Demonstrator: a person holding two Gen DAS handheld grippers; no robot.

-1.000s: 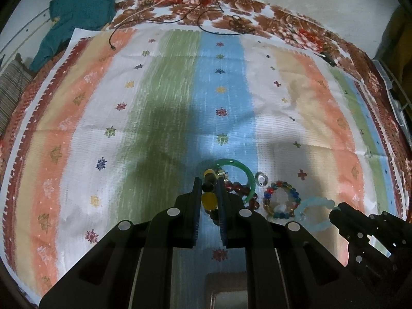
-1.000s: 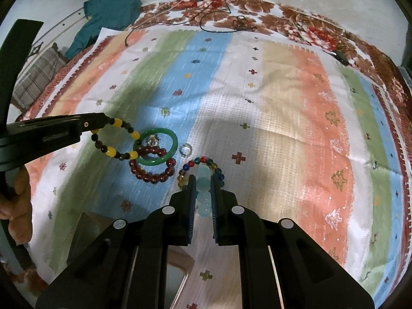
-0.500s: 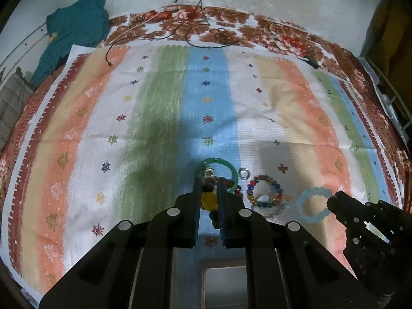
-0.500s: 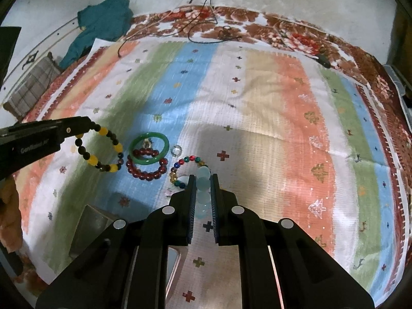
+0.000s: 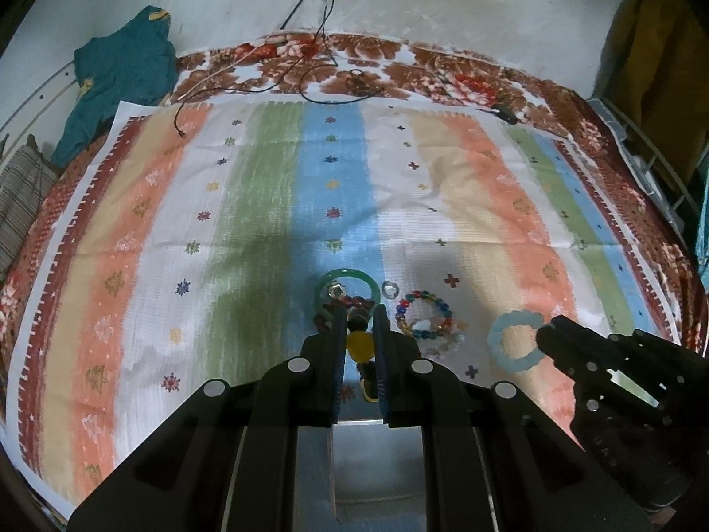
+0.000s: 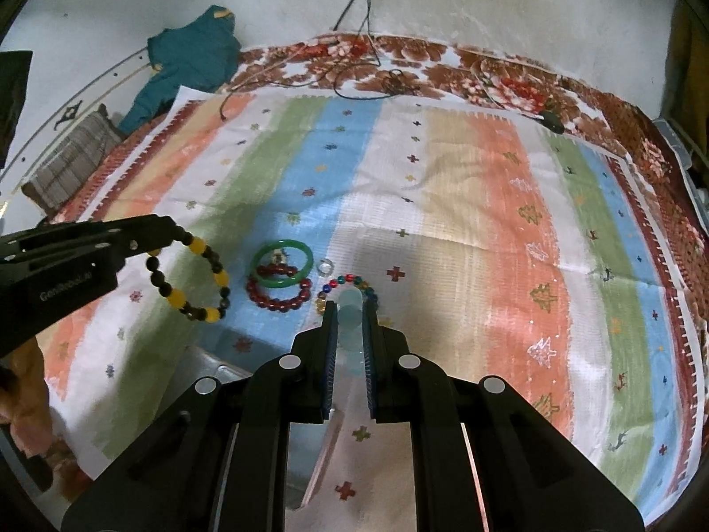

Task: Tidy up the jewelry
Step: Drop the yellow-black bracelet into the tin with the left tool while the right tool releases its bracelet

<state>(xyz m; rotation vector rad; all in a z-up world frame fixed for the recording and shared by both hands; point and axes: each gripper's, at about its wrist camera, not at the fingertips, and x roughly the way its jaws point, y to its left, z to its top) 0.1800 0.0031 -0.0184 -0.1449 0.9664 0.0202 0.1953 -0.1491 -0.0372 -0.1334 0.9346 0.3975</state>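
I read this as early going: nothing sits in the grey tray [image 6: 208, 363] at the near edge of the striped cloth [image 5: 248, 204], and most pieces lie loose there. My left gripper [image 5: 359, 332] is pinched on the yellow-and-black bead bracelet [image 6: 195, 279], which hangs clear of the cloth. My right gripper [image 6: 350, 314] is clamped on the pale blue bracelet [image 5: 516, 341], also lifted. Left to sort, near the cloth's near edge: green bangle [image 6: 281, 264] overlapping the dark red bracelet [image 6: 279, 295], multicoloured bracelet [image 5: 423, 314], clear ring [image 6: 325, 267], and a small charm [image 5: 335, 289] inside the bangle.
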